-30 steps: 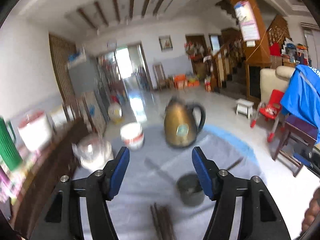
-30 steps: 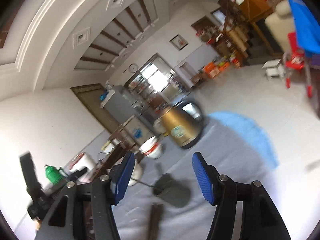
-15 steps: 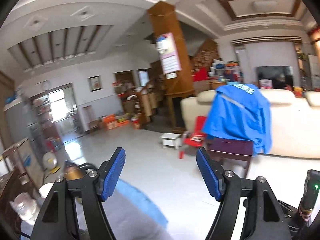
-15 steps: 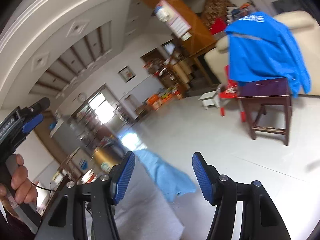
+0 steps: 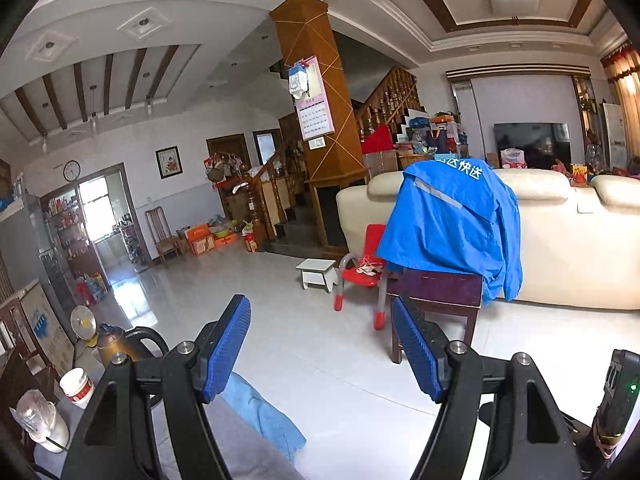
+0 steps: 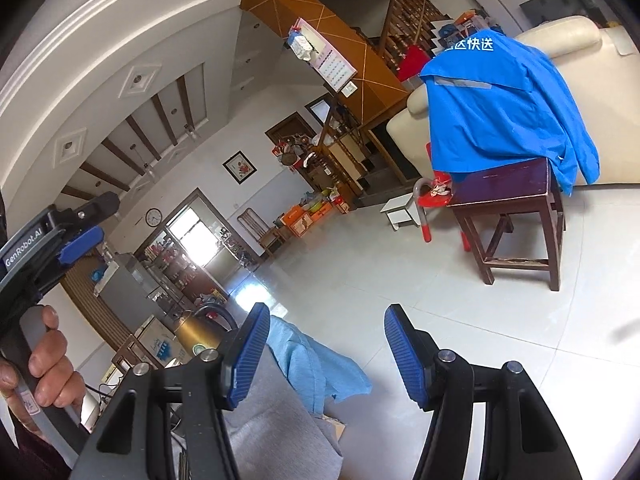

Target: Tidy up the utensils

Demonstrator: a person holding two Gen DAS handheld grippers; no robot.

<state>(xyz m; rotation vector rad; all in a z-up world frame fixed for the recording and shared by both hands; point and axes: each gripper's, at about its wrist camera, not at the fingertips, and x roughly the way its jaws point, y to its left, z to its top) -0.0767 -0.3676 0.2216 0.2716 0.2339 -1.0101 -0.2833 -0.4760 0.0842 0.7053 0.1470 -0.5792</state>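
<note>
The utensils themselves are hardly shown; only a few thin dark sticks (image 6: 183, 461) are glimpsed at the bottom edge of the right wrist view, lying on the grey cloth (image 6: 276, 432) behind the gripper's frame; their long axis seems to run away from the camera, but which end is which cannot be told.

The left gripper (image 5: 320, 312) is held with its blue pads well apart; nothing is gripped or touched, and only white floor tile is seen between them. The right gripper (image 6: 327, 316) is likewise spread, a little less widely, and is empty. Both are aimed out over the table edge toward a dark wooden stool (image 5: 436, 288) draped with a blue jacket (image 5: 452, 224). The left hand (image 6: 44, 364) is seen wrapped round its handle.

A brass-coloured kettle (image 5: 116, 344), a white tub (image 5: 77, 387) and a clear jar (image 5: 36, 416) are left at the far left; a light blue cloth (image 5: 260, 412) hangs over the table edge.
</note>
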